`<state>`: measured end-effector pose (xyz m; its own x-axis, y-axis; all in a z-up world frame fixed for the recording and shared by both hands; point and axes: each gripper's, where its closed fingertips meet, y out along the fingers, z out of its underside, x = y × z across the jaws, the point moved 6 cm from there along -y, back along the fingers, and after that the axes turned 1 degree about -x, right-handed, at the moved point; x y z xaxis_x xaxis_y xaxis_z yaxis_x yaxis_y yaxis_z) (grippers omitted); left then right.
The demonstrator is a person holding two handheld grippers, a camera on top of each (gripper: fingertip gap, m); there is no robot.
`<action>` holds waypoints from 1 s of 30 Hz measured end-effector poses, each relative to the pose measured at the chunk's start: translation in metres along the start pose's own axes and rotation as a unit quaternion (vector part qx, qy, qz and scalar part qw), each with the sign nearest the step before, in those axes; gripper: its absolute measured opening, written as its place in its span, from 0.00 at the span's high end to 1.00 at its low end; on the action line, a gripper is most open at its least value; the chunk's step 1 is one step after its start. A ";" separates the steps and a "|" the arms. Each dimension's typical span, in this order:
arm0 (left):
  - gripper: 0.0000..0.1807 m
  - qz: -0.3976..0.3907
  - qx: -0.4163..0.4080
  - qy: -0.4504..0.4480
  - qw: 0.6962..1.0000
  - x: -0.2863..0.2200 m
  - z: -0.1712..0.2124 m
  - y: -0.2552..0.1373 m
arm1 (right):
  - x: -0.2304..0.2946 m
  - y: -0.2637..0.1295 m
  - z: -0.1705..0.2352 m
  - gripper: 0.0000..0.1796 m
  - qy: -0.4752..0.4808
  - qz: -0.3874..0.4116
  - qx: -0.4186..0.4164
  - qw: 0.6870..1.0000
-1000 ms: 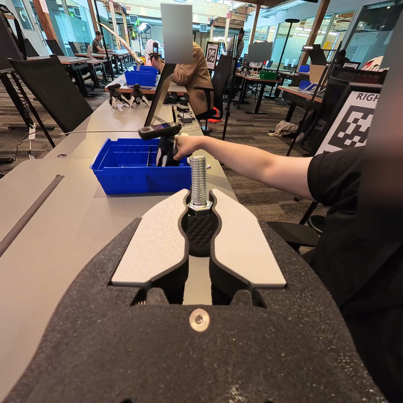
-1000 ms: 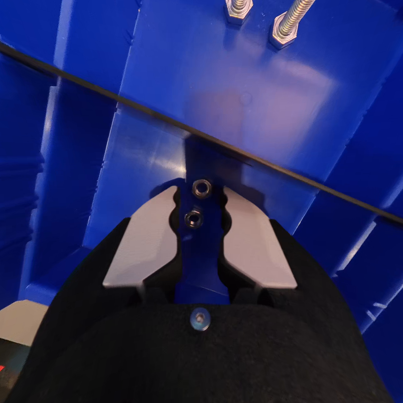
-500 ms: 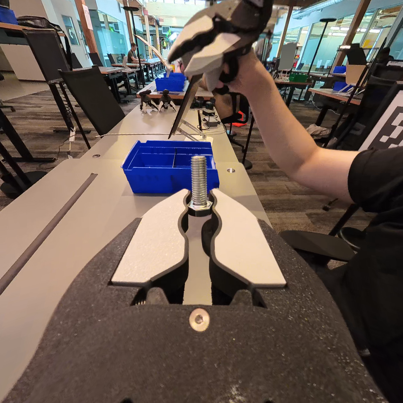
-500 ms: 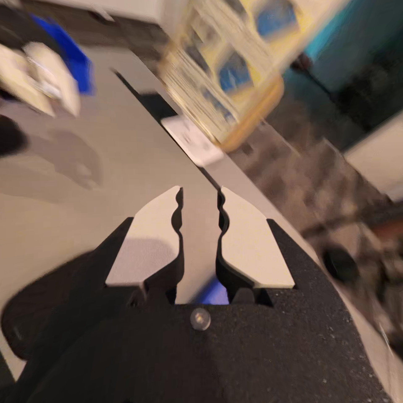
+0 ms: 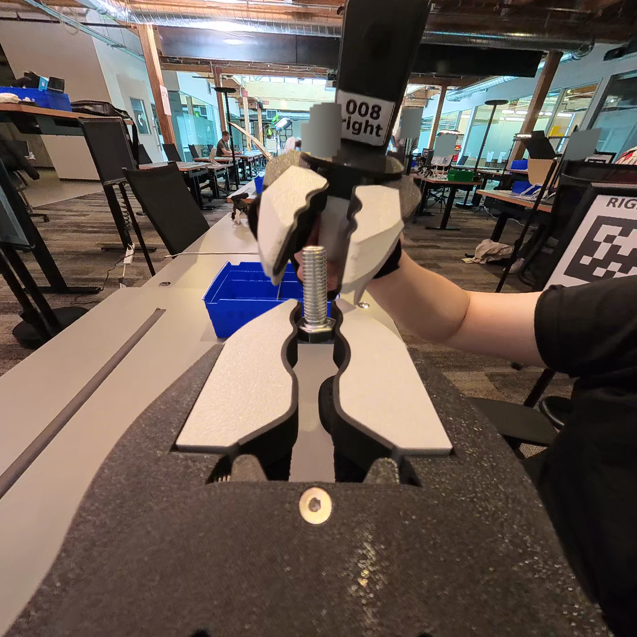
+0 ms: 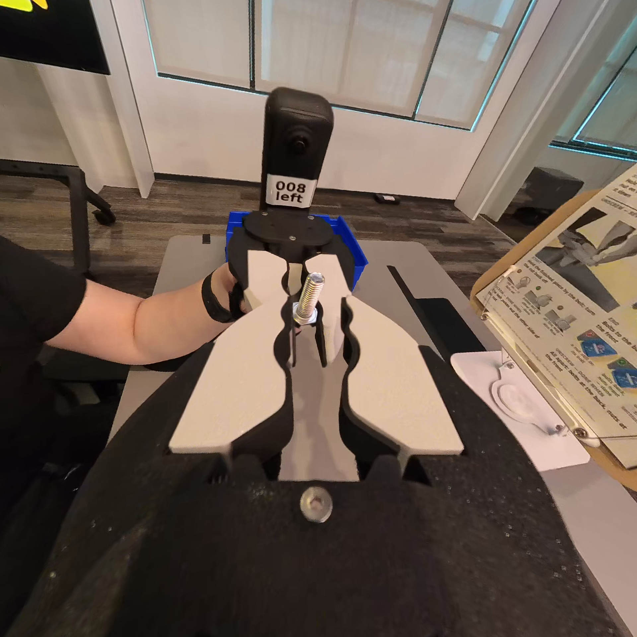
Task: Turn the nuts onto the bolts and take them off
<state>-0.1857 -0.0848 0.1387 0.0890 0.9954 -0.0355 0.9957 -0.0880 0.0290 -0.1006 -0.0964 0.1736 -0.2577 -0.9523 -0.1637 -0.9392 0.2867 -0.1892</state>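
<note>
Left wrist view: left tongs (image 5: 314,319) clamping bolt (image 5: 313,287).

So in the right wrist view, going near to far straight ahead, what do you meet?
Right gripper → bolt → left gripper holding it → blue bin → floor → wall with windows.

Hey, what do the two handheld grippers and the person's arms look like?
Both grippers, left gripper and right gripper, have wavy-edged white fingers on speckled black bodies, each with a silver screw and a black camera bearing a white label. The person wears a black short-sleeved shirt and black hand straps.
</note>
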 end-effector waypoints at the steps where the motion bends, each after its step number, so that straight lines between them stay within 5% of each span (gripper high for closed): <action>1: 0.92 0.001 -0.001 0.000 1.000 0.000 0.000 0.000 | -0.001 0.003 0.001 0.86 0.003 0.005 0.003 1.000; 10: 0.92 0.002 0.021 0.009 1.000 -0.001 0.004 0.003 | -0.002 0.007 0.002 0.88 0.018 -0.017 0.016 1.000; 20: 0.92 -0.004 0.105 0.033 0.994 -0.002 0.023 0.014 | 0.007 0.005 0.009 0.91 -0.052 -0.026 0.231 0.971; 30: 0.91 -0.002 0.123 0.049 0.991 -0.006 0.029 0.019 | 0.014 0.002 0.014 0.95 -0.045 -0.043 0.273 0.960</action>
<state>-0.1664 -0.0931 0.1107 0.0938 0.9936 0.0627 0.9733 -0.0783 -0.2155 -0.1033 -0.1073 0.1578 -0.1412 -0.9688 -0.2036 -0.6904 0.2438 -0.6811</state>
